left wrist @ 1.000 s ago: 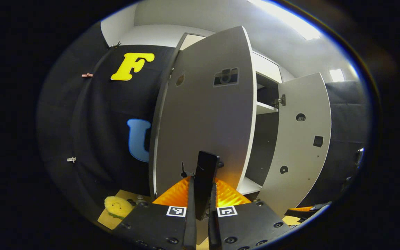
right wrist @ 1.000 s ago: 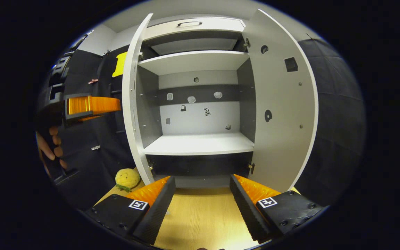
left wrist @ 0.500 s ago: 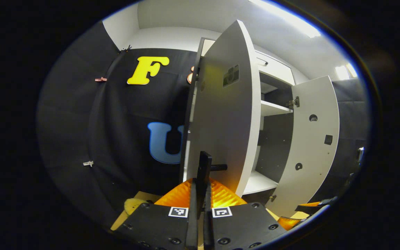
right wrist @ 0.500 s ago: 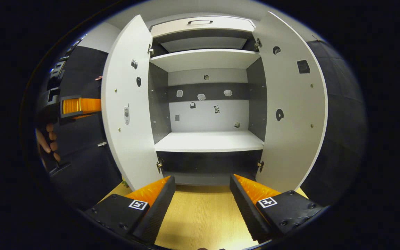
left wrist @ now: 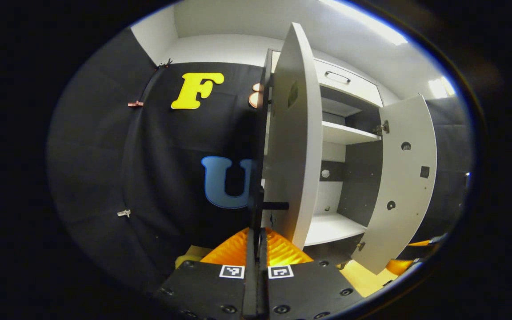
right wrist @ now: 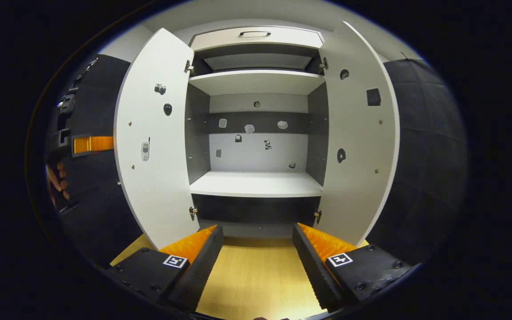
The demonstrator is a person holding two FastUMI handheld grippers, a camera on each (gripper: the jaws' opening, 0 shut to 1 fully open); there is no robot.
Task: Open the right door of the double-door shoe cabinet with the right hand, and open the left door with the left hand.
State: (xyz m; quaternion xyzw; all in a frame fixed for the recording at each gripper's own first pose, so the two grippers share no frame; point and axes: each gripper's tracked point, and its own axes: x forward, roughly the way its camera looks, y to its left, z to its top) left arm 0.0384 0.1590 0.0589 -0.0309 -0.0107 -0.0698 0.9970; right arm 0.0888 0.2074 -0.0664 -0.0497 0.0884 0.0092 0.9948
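Swinging wide at frame centre, the left door (left wrist: 294,146) is showing nearly edge-on, its handle (left wrist: 260,206) pinched by the left tongs (left wrist: 256,235). The right door (right wrist: 358,146) is already standing open at right, with the right tongs (right wrist: 256,258) spread over the table (right wrist: 256,280). Judging by this, letting go of the handle is what remains.

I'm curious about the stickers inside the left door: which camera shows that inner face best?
The right gripper view: the left door faces it, its inner face broad and flat. The left gripper view catches that door nearly edge-on.
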